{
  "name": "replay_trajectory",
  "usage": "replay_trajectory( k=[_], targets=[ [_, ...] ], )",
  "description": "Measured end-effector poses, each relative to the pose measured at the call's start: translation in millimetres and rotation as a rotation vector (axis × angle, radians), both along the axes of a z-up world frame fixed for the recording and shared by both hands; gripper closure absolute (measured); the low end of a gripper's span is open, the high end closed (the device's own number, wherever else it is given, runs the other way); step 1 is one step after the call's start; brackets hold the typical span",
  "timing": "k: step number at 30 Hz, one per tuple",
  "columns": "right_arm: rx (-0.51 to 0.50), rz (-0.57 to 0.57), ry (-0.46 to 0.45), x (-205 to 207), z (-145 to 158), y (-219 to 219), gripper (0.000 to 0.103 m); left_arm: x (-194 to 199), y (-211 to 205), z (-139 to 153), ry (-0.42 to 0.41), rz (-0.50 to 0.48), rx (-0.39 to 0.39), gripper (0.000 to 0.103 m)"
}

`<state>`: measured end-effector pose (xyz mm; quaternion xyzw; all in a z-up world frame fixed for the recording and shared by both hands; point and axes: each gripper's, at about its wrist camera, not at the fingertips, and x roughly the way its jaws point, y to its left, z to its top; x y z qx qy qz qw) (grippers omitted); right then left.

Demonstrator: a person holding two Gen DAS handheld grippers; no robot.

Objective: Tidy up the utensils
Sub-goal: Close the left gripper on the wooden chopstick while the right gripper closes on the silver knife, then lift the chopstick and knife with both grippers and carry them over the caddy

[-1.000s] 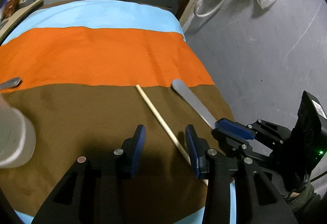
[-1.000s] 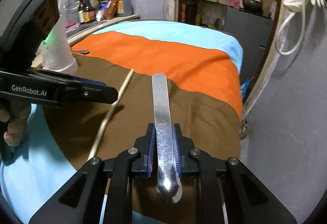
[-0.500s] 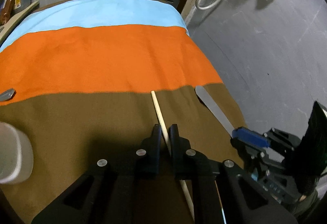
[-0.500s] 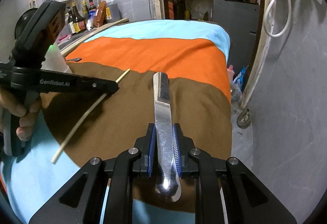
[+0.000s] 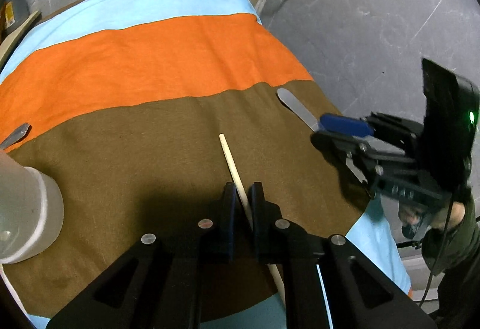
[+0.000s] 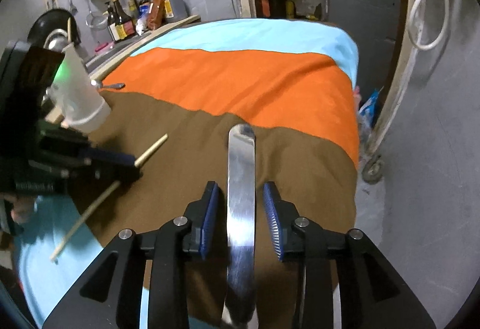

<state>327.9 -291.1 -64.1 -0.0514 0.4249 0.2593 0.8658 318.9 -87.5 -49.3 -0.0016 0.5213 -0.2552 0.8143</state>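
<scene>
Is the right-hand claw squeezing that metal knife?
No, open: the right gripper's fingers stand apart from the knife, gaps both sides.

Through the left wrist camera I see my left claw (image 5: 241, 203) closed on a pale wooden chopstick (image 5: 232, 168), whose tip points away over the brown band of the striped cloth (image 5: 150, 59) that covers the bench. To the right, my right claw (image 5: 345, 126) sits at the bench edge with a flat metal knife (image 5: 295, 107) at its blue pad, the rounded end of the blade lying on the brown band near the orange stripe. At far left a whitish plastic cup (image 5: 27, 215) stands on the cloth, and beyond it a metal utensil tip (image 5: 16, 135) shows at the edge of my view.
</scene>
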Motion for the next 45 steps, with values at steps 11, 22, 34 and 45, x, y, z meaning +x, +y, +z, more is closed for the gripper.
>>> replay_trajectory(
  k=[11,22,34,45],
  targets=[
    [0.024,-0.008,0.084,11.9,4.0,8.7,0.087,-15.0,4.4,-0.7,-0.059,0.011,-0.017,0.097],
    [0.162,-0.065,-0.104,-35.1,28.9,11.8,0.087,-48.5,30.8,35.2,-0.252,0.09,-0.083,0.101],
    [0.331,0.006,-0.44,-70.2,75.3,56.7,0.087,-92.9,68.2,92.1,-0.547,0.202,-0.149,0.101],
    [0.575,0.12,-0.551,-49.2,117.4,119.6,0.087,-96.7,186.0,147.4,-0.753,0.458,-0.363,0.101]
  ],
)
